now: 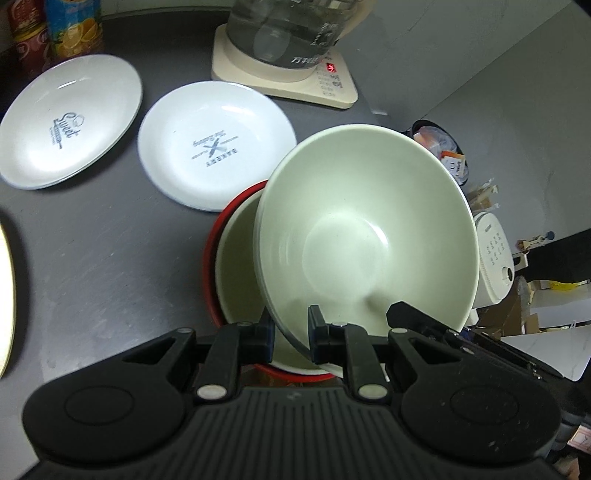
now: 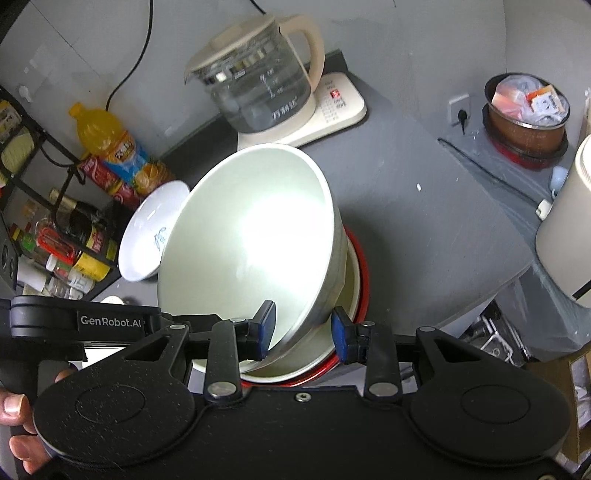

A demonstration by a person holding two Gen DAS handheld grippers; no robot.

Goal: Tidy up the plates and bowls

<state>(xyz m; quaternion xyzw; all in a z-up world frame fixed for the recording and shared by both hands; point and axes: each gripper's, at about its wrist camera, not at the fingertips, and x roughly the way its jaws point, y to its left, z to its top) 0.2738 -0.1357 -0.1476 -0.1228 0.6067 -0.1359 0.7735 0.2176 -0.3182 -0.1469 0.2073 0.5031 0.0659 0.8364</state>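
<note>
Across the left of the left wrist view, two white plates lie flat and apart on the grey bench (image 1: 92, 258): the "Sweet" plate (image 1: 70, 120) at the upper left, the "Bakery" plate (image 1: 216, 146) beside it toward the middle. Neither is stacked, so that part of the tidying looks undone. Behind them, at the top left, stand a juice bottle (image 1: 75, 27) and a red can (image 1: 29, 40), with a glass kettle (image 1: 291, 31) on its cream base at top centre.

Right of centre, the pale green bowl (image 1: 364, 236) hangs tilted, its hollow turned toward the camera. The left claw (image 1: 291, 334) pinches its near rim, one finger inside and one outside, the jaws nearly pressed together on the thin wall. Beneath it sits a red-rimmed bowl (image 1: 236, 258) with a cream inside, lying on the bench; the tilt and the overlap suggest the green bowl is meant to nest into it.

From the right wrist view, the right claw (image 2: 303, 328) straddles the same bowl's rim lower down. Its left blue pad lies against the inside wall, yet whether the right pad presses the outside I cannot tell. Two holds would steady so wide a bowl. At the far lower left, a hand (image 2: 16, 428) grips the other tool's handle.
</note>
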